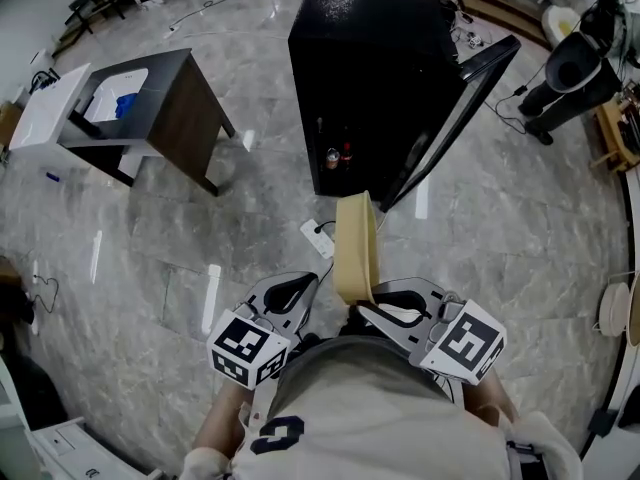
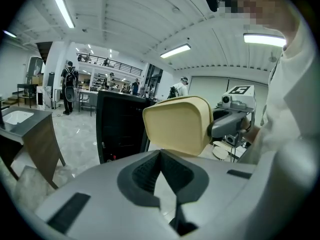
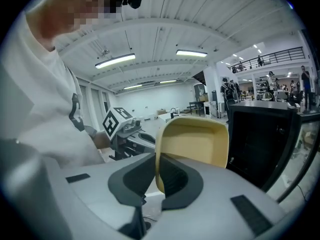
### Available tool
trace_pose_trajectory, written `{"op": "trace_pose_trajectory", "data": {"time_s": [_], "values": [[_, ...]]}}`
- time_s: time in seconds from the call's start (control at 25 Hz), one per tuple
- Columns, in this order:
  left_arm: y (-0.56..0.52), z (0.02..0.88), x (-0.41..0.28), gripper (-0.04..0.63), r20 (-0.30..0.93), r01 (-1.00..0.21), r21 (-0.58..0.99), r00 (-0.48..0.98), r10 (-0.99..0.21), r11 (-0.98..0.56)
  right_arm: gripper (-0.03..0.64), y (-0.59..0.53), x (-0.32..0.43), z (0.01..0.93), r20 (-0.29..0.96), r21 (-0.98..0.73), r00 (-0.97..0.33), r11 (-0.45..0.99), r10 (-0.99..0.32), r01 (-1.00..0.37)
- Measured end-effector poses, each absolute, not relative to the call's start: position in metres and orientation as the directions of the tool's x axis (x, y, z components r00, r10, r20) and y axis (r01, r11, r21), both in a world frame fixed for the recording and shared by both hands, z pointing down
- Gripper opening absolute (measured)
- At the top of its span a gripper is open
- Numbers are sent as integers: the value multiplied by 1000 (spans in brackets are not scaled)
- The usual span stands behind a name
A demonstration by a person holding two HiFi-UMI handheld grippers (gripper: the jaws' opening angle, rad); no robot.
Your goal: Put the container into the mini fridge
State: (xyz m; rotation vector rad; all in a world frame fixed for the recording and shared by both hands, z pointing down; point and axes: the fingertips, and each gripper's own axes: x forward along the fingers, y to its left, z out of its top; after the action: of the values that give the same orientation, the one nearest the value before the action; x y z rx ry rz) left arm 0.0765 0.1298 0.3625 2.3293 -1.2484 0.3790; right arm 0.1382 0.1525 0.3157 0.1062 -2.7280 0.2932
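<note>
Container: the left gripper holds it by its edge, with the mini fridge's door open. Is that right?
Wrong gripper: the right gripper holds the container by its edge, as the right gripper view shows; the left gripper is shut, empty. The door of the mini fridge is open.

Tan container (image 1: 355,243), black mini fridge (image 1: 375,78), grey marbled floor (image 1: 250,228).

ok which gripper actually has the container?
The right gripper: its jaws clamp the wall of the beige container. The left gripper has its jaws together with nothing between them; the container only shows beyond it.
</note>
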Motion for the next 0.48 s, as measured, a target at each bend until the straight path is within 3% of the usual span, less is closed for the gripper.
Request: {"op": "trace_pose_trajectory", "data": {"time_s": [0.48], "values": [[79,364,95,57,503,-894,189,444,-742,-407,41,89,175,326,401,-122,-916,989,-27,-83]]}}
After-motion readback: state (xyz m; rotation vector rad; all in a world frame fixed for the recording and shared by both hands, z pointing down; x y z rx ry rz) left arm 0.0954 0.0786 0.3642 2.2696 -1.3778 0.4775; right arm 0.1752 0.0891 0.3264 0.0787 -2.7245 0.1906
